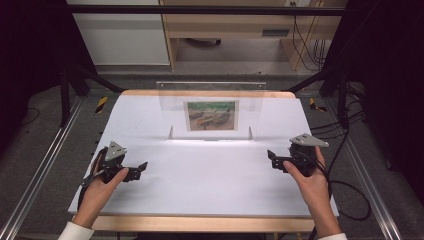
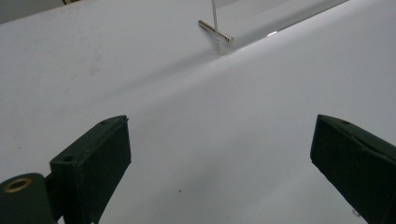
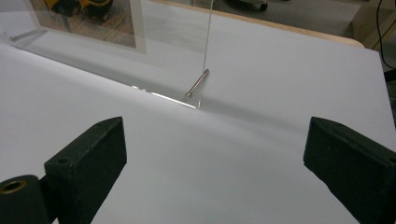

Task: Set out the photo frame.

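A clear acrylic stand rises upright at the back middle of the white table, holding a printed picture of boats. Its metal foot pin lies ahead of my left gripper, and another foot pin lies ahead of my right gripper beside the picture's corner. My left gripper rests at the table's left, open and empty. At the right, my right gripper is open with nothing between its jaws. Both point inward toward the middle.
A wooden strip edges the table front and back. Metal rails run along both sides, and cables trail off to the right. A wooden cabinet stands beyond the table.
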